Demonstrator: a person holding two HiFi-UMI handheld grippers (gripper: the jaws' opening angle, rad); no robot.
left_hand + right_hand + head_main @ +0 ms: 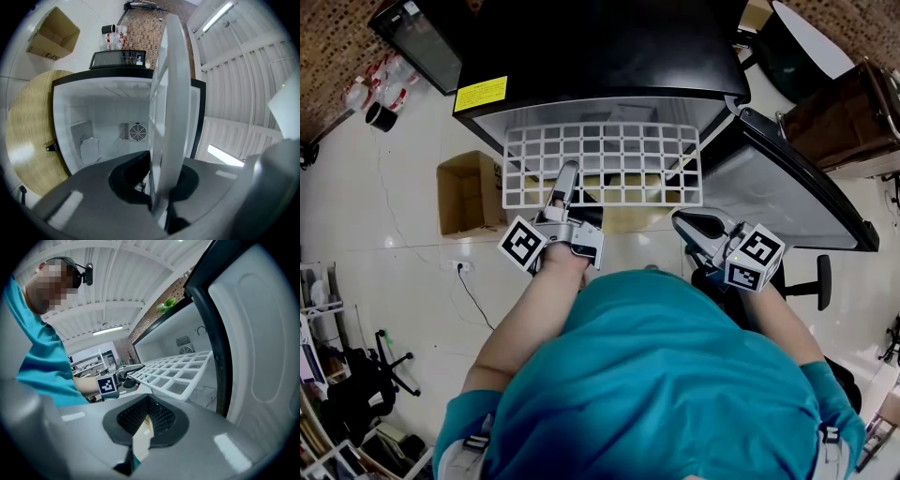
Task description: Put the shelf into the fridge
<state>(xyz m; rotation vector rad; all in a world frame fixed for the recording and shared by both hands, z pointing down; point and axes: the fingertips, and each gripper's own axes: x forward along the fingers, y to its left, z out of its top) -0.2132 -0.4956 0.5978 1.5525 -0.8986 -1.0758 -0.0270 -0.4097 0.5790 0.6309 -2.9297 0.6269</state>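
Shelf, a white grid, lies roughly level at the mouth of the open fridge, long axis across the opening, far edge at or just inside it. The left gripper pinches its near edge, so the shelf extends straight ahead toward the cavity. The right gripper, jaws pressed together and empty, hangs near the door, clear of the shelf.

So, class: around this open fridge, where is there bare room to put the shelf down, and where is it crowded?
Bare: the white floor between the cardboard box and the bottles, and the tan patch under the shelf held by the left gripper. Crowded: lower left, with cable and racks; and right, between the fridge door and the right gripper.
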